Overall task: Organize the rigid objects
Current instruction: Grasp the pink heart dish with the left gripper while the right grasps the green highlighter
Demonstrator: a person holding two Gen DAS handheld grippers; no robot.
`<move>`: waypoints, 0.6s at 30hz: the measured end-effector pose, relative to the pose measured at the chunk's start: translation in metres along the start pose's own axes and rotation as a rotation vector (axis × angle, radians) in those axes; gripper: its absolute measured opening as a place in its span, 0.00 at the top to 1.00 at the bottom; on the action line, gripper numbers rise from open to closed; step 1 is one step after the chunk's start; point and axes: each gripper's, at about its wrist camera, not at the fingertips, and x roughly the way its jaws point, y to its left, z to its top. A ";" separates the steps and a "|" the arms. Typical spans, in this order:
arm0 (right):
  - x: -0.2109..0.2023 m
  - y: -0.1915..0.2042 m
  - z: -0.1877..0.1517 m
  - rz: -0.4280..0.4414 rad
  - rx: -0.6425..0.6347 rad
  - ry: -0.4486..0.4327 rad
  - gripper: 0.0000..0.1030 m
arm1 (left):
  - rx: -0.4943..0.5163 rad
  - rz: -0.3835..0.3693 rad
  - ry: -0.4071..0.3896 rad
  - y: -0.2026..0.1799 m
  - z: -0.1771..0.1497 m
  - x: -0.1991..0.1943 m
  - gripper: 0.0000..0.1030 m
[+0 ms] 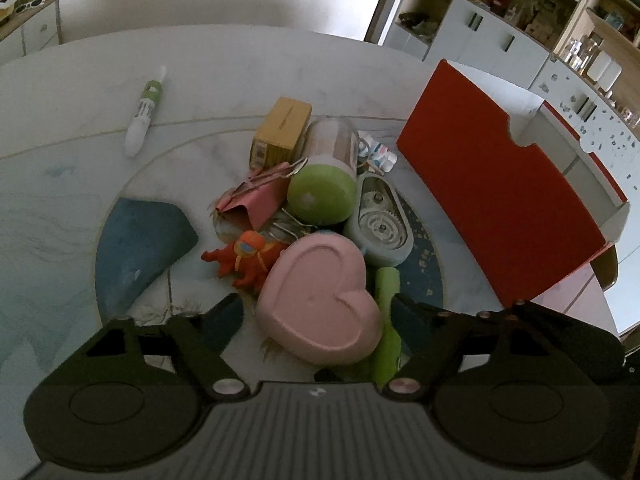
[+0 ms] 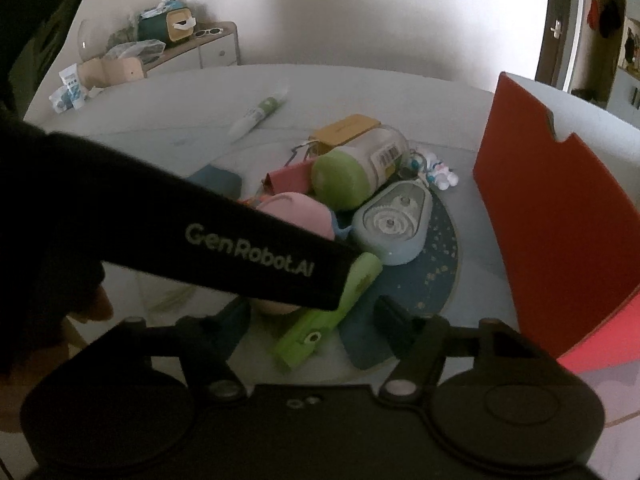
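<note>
Clutter sits heaped at the middle of a pale marble-patterned round table (image 1: 240,64), and a pink heart-shaped plastic box (image 1: 320,300) serves as landmark. The left gripper (image 1: 316,304) has its 2 black fingers apart, 1 on each side of the heart box; whether the pads touch it cannot be told. Just beside the heart box lies a lime-green flat plastic tool (image 2: 324,316), between the parted fingers of the right gripper (image 2: 312,312), not visibly pinched. Beyond the heart box lies a clear jar with green lid (image 1: 324,192); a red open cardboard box (image 1: 500,208) stands to its right.
</note>
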 end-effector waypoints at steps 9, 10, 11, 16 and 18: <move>-0.004 0.003 -0.004 0.000 -0.036 -0.008 0.41 | -0.017 -0.020 0.003 0.002 0.004 -0.002 0.33; -0.005 0.002 -0.004 0.003 -0.035 -0.009 0.41 | -0.022 -0.029 0.000 0.004 0.004 -0.003 0.34; -0.005 0.002 -0.004 0.005 -0.034 -0.010 0.42 | -0.028 -0.037 -0.001 0.005 0.004 -0.005 0.34; -0.008 -0.001 -0.005 -0.001 -0.019 -0.013 0.60 | -0.043 -0.059 -0.014 0.011 0.004 -0.016 0.34; -0.010 -0.004 -0.004 -0.011 -0.003 -0.013 0.70 | -0.053 -0.065 -0.020 0.013 0.004 -0.021 0.34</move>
